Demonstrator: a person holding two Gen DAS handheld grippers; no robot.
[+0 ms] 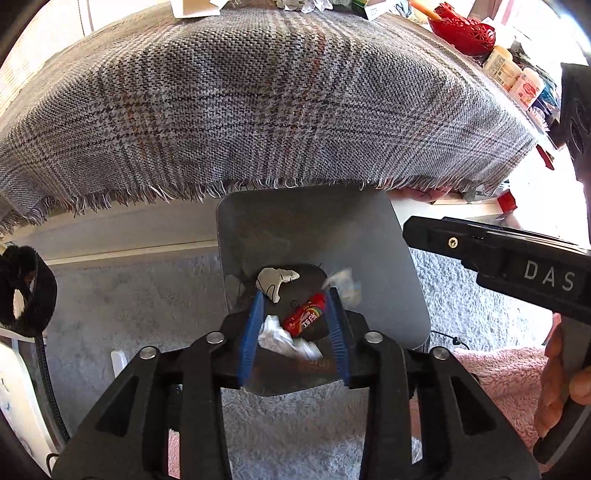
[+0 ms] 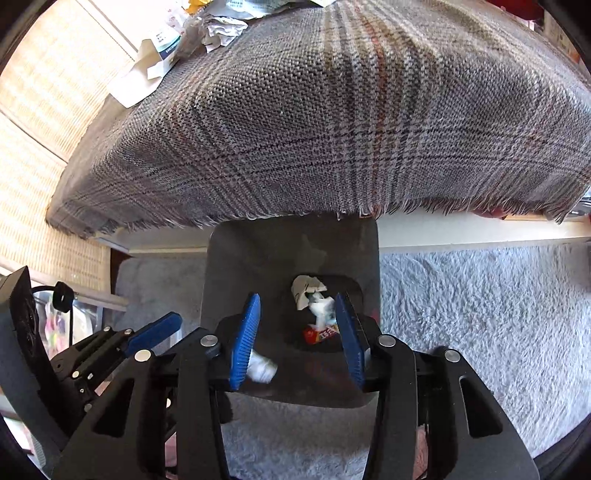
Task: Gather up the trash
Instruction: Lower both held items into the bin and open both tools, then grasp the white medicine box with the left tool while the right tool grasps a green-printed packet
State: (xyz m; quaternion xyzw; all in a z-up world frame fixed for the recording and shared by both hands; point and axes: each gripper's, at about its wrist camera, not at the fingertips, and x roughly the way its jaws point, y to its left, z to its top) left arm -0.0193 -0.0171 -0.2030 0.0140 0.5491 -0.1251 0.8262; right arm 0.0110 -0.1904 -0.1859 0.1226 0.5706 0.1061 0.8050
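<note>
Both grippers hang over an open grey bin (image 1: 314, 229) that stands on the floor below the table edge. In the left wrist view my left gripper (image 1: 295, 293) is open, with a blurred crumpled white paper (image 1: 284, 339) loose between its blue pads. A red snack wrapper (image 1: 306, 319) and another white scrap (image 1: 275, 282) lie on the bin's bottom. In the right wrist view my right gripper (image 2: 296, 297) is open above the same bin (image 2: 291, 240). Below it are a blurred white wad (image 2: 323, 308), the red wrapper (image 2: 317, 334) and a white scrap (image 2: 308, 290).
A plaid fringed cloth (image 1: 258, 110) covers the table above the bin. Loose papers (image 2: 155, 59) lie at its far end, and a red basket (image 1: 465, 33) and bottles at its right. A grey shaggy rug (image 2: 480, 314) surrounds the bin. A hand (image 1: 557, 369) holds the right gripper's handle.
</note>
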